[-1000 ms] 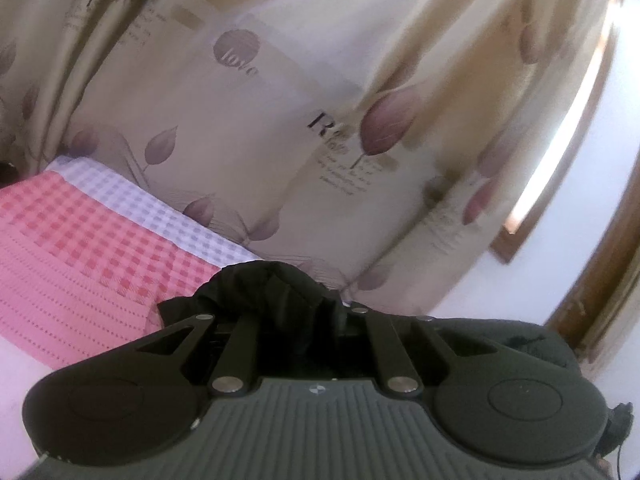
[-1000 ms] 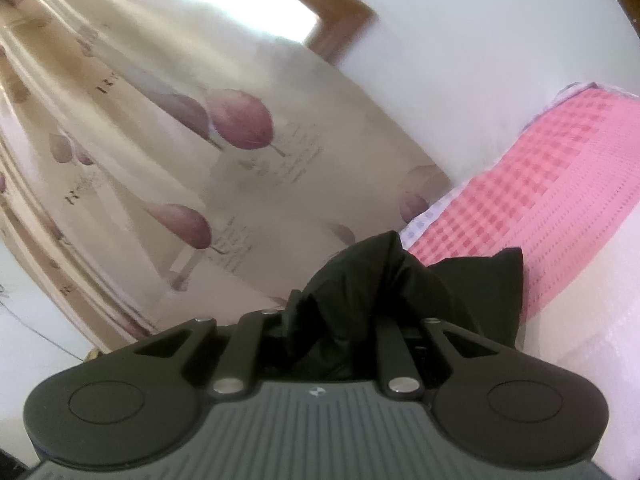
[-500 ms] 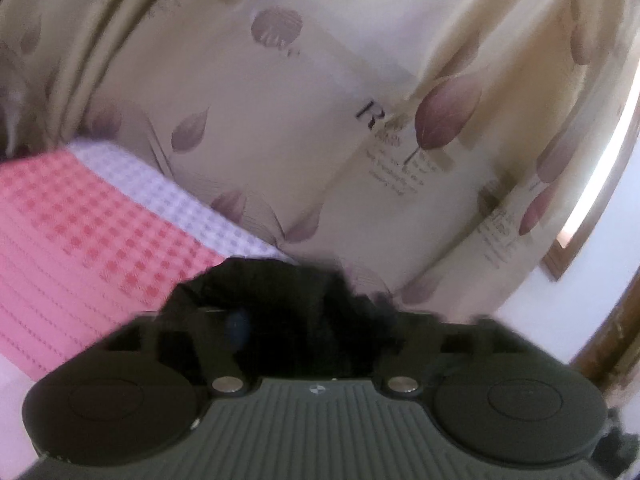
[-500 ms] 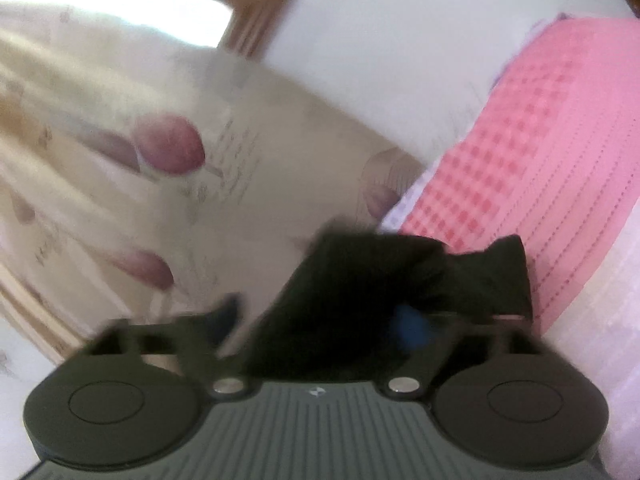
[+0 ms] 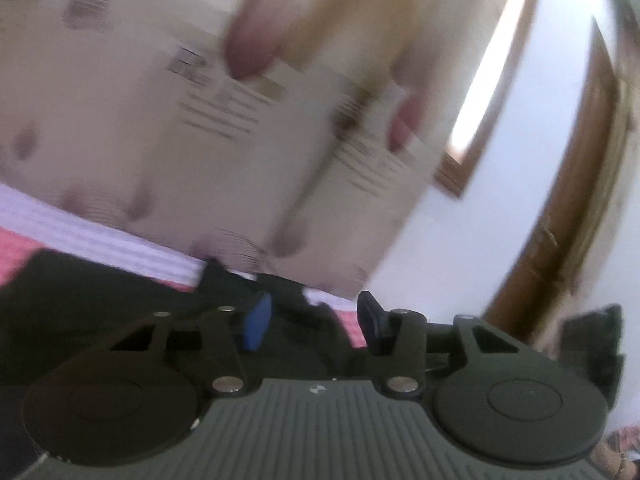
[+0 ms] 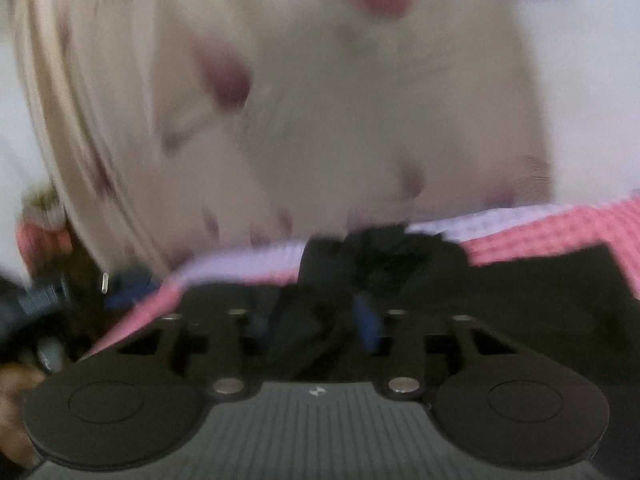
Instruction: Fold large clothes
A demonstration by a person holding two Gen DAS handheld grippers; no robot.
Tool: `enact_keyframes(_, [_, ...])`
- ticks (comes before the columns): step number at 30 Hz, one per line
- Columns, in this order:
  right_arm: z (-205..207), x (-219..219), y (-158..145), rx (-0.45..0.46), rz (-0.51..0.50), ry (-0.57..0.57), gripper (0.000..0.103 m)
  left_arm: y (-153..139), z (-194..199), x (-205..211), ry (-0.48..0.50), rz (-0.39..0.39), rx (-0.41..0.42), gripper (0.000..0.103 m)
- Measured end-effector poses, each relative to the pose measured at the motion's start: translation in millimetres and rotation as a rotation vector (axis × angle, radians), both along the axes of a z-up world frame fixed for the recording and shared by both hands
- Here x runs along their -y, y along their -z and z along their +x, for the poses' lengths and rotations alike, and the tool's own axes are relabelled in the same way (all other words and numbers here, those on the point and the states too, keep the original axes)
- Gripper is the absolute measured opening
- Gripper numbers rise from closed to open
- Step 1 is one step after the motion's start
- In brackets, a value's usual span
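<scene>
Black garment (image 5: 100, 304) flat-ish, rumpled edge, on pink-check cover (image 6: 560, 232)

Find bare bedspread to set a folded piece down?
Free: pink checked bedspread at the right-wrist view's right edge, between black garment and lilac border strip; the strip itself, along the curtain. Crowded: centre, where the garment lies bunched; dark clutter at that view's left edge.
</scene>
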State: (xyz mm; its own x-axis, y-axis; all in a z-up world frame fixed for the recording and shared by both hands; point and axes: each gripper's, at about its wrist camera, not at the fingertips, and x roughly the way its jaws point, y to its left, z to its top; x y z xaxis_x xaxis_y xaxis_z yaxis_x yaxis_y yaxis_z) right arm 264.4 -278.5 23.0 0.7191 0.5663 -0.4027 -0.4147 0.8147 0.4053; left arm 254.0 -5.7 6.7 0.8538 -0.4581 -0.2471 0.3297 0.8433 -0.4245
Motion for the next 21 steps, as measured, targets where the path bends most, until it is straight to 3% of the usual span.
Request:
enact_keyframes(4, [30,-66,16,-0.017,-0.184,-0.095,0.027,15,36,34,0.051,0.107,-0.003,0.04])
enact_keyframes(9, [58,-76,46,-0.046,-0.241,-0.131,0.025,66,77,24,-0.001,0.262,-0.02,0.037])
enact_keyframes(10, [60,-72,54,-0.046,-0.23,-0.135,0.024,80,82,13,-0.022,0.228,-0.045,0.03])
enact_keyframes(12, [63,-59,67,-0.038,-0.182,-0.13,0.023,100,87,-14,-0.065,0.083,-0.073,0.015])
enact_keyframes(14, [69,-46,75,-0.026,-0.138,-0.125,0.018,114,91,-33,-0.111,-0.013,-0.089,0.011])
enact_keyframes(21, [83,15,86,-0.065,-0.049,-0.011,0.001,122,98,-56,-0.169,-0.055,-0.121,0.011])
